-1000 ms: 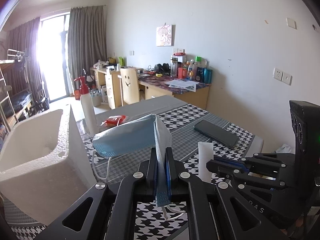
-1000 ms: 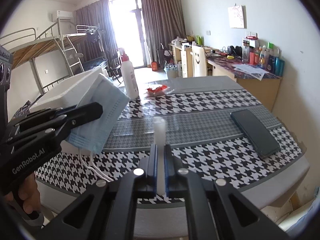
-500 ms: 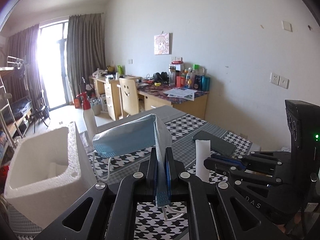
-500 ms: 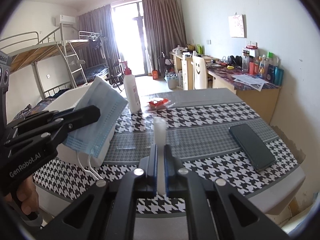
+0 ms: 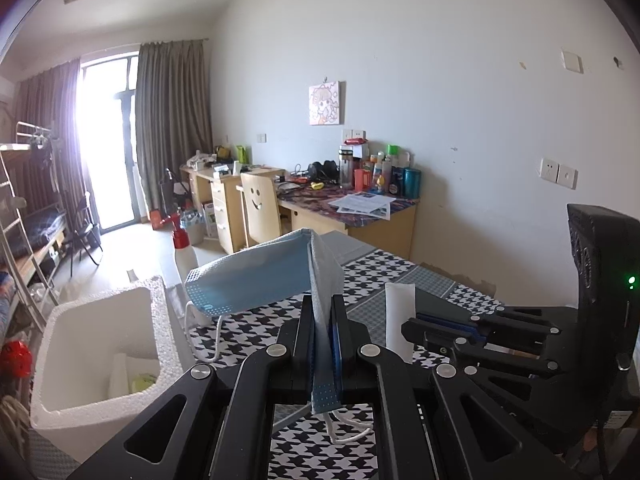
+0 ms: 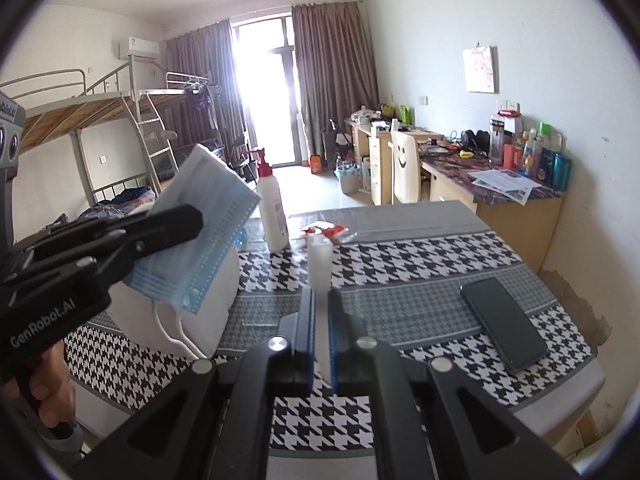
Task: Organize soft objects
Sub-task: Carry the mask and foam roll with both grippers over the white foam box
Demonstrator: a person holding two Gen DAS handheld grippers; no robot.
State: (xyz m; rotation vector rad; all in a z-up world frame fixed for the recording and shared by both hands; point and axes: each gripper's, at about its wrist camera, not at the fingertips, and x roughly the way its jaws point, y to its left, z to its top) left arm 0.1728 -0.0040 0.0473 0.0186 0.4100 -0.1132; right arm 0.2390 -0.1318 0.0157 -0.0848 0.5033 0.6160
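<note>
At the far left sits the white foam box (image 5: 96,360), open at the top, resting on the counter (image 6: 420,264) with its houndstooth cloth. My left hand-held gripper (image 5: 322,344) is pressed together on a blue face mask (image 5: 256,280) — the mask is folded over the jaws, held up in the air just right of the box, its white ear loops dangling below. From the right wrist view I see my left hand (image 6: 48,392) on that gripper's handle, and behind the mask a white spray bottle with a red nozzle (image 6: 272,208) standing on the counter. Further right, my right hand-held gripper (image 6: 320,344) pinches a narrow white strip of soft material (image 6: 319,264) that stands upright between its jaws. Near the counter's right edge a dark phone (image 6: 502,324) lies flat.
</note>
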